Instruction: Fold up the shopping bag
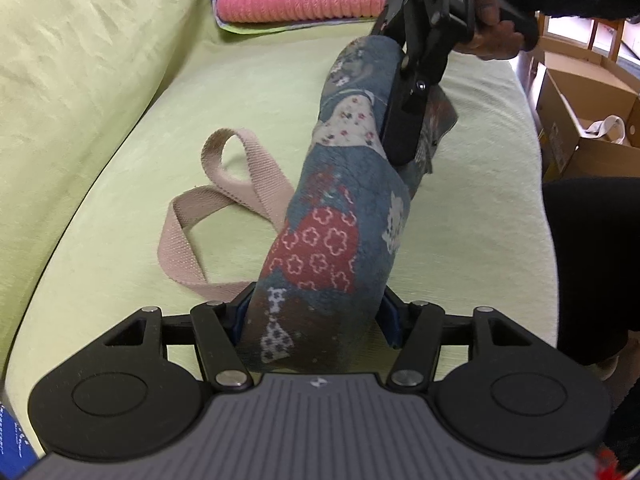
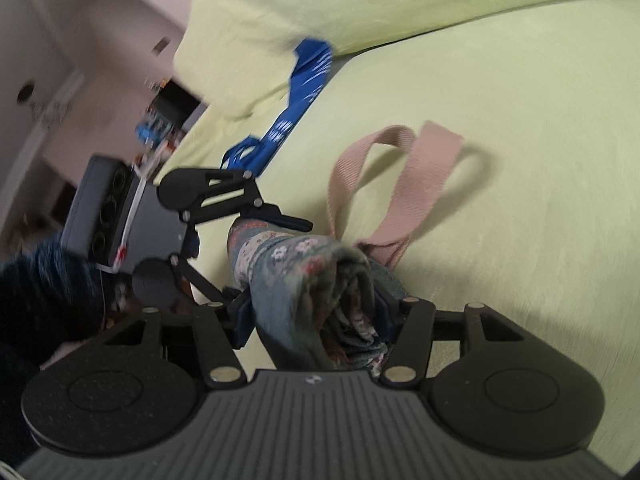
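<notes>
**Rolled bag held at both ends**

I am gripping the rolled-up shopping bag (image 1: 332, 240) between my two tools above the green sofa cushion (image 1: 120, 208). My left gripper (image 1: 316, 320) is clamping the near end of the roll, and my right gripper (image 1: 404, 120) is pinching the far end. The bag's pink webbing handles (image 1: 224, 200) are trailing loose on the cushion beside the roll. Folded pink and blue towels (image 1: 296, 4) are lying further back.
</notes>
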